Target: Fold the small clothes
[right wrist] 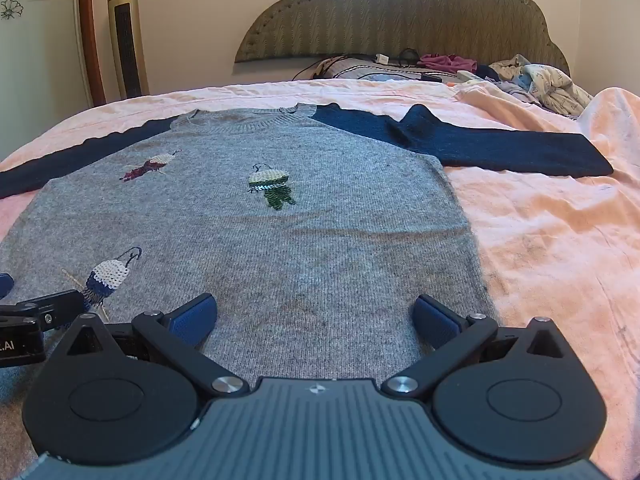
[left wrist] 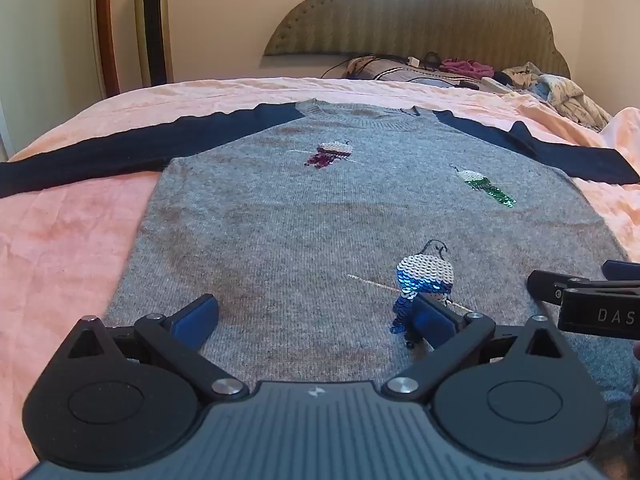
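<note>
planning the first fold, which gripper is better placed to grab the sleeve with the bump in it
Right. The right gripper, jaws open, hovers over the sweater's right half, with the bumped navy sleeve ahead on its side. The left gripper sits over the other half.

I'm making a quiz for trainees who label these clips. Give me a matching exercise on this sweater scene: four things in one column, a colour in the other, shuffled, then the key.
Column 1:
1. sweater body
2. sleeves
3. bedsheet
4. pads of the right tongs

Column 2:
A. peach-pink
B. bright blue
C. grey
D. dark navy

Pairs: 1-C, 2-D, 3-A, 4-B
</note>
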Tool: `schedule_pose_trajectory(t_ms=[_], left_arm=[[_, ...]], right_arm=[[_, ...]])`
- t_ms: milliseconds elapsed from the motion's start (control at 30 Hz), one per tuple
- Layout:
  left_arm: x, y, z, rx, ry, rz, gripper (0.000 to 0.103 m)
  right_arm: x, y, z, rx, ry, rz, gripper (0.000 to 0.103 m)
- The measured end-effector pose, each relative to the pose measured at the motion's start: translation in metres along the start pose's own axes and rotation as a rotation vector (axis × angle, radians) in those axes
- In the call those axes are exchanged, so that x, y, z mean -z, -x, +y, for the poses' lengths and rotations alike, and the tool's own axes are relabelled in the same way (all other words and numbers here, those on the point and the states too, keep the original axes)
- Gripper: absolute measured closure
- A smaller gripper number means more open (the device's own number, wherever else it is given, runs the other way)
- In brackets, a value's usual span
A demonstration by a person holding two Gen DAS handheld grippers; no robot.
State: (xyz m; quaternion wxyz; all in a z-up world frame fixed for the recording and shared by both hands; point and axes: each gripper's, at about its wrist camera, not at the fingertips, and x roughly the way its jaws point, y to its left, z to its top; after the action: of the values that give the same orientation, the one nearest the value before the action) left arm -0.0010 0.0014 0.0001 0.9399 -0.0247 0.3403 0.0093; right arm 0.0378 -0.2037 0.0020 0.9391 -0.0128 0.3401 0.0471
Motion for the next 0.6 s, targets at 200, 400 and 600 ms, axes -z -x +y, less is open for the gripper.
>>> schedule_pose_trajectory(t_ms=[200, 400, 600], left_arm=[[0.0000, -0.0019, -0.0056, -0.024, -0.026, -0.001, 0.000], [-0.0004, -0.0022, -0.0053, -0.021, -0.021, 0.003, 0.000], [-0.0011, -0.0036, -0.0053, -0.024, -0.017, 0.010, 0.000]], right_arm=[[0.0000, 0.0000, 0.0000, 0.000, 0.001, 0.000, 0.000], [0.0000, 0.0001, 0.0000, 0.001, 0.001, 0.000, 0.000], [0.0000, 0.0001, 0.0000, 0.001, 0.001, 0.000, 0.000]])
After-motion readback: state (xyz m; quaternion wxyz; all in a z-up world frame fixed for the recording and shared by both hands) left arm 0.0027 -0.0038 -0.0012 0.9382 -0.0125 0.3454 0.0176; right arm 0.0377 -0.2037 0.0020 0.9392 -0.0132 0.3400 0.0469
